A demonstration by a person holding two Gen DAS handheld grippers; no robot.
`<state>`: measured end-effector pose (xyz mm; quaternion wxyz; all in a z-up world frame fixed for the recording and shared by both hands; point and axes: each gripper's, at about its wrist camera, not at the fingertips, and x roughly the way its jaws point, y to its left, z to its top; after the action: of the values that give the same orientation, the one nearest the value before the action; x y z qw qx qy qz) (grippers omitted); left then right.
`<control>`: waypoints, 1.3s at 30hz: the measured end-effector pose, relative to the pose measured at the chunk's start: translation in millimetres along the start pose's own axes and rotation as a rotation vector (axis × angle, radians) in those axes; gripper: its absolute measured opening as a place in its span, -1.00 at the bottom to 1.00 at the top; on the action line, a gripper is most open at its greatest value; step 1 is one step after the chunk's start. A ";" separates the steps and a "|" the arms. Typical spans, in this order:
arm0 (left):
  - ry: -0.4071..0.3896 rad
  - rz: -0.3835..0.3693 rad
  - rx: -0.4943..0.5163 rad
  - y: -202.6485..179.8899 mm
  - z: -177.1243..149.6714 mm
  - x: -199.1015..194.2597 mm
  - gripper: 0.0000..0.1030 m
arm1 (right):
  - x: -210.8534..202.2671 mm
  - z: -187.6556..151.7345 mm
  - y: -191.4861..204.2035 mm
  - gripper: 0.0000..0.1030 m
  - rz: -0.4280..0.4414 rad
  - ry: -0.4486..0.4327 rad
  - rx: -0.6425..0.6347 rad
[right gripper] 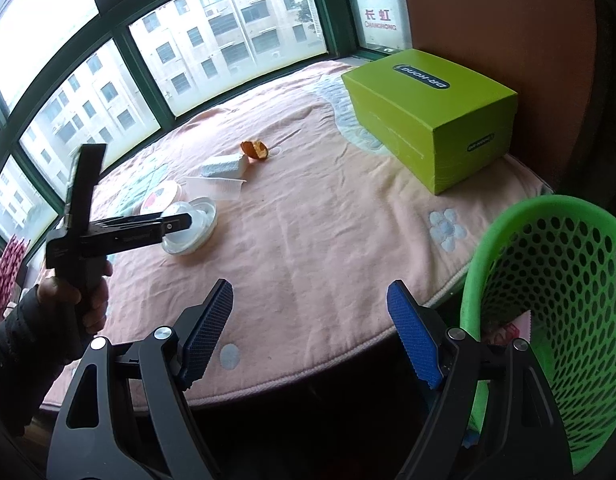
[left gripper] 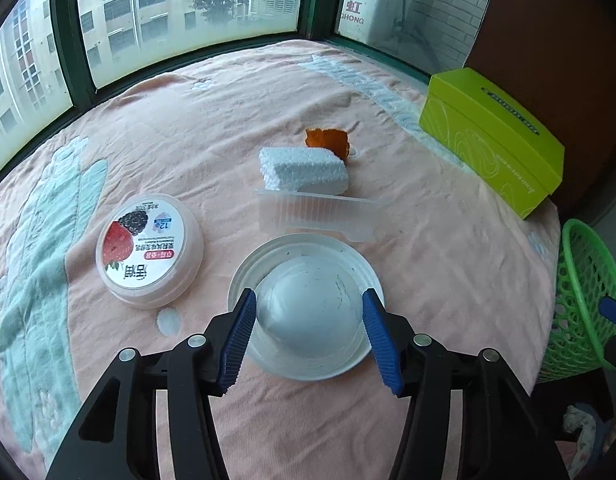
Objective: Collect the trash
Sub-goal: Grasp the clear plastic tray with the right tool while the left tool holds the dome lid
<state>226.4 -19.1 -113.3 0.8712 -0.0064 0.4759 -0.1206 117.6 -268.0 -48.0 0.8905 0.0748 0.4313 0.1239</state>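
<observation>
The left claw (left gripper: 308,316) straddled the bowl (left gripper: 308,304), pads apparently not yet gripping; its slick dome could squirt free, while the right claw (right gripper: 309,316) gaped empty.

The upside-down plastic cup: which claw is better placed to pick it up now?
Left. The left claw already straddles the cup, a pad on either side. The right claw hangs open at the table edge beside the green basket.

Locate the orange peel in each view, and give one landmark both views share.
Left wrist: the orange peel lies upper centre, just behind the foam block.
Right wrist: the orange peel lies left of centre, to the right of the foam block.
Shared landmark: the green box, to the right of the peel in both views.
</observation>
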 end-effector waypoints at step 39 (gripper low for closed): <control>-0.076 0.004 -0.175 83.3 -5.8 -59.1 0.02 | 200.1 104.6 78.9 0.53 0.304 0.179 -0.107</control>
<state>208.0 75.1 -78.0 0.8849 -0.0859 0.4514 -0.0764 307.2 -138.1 -114.6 0.8223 0.0802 0.4853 0.2861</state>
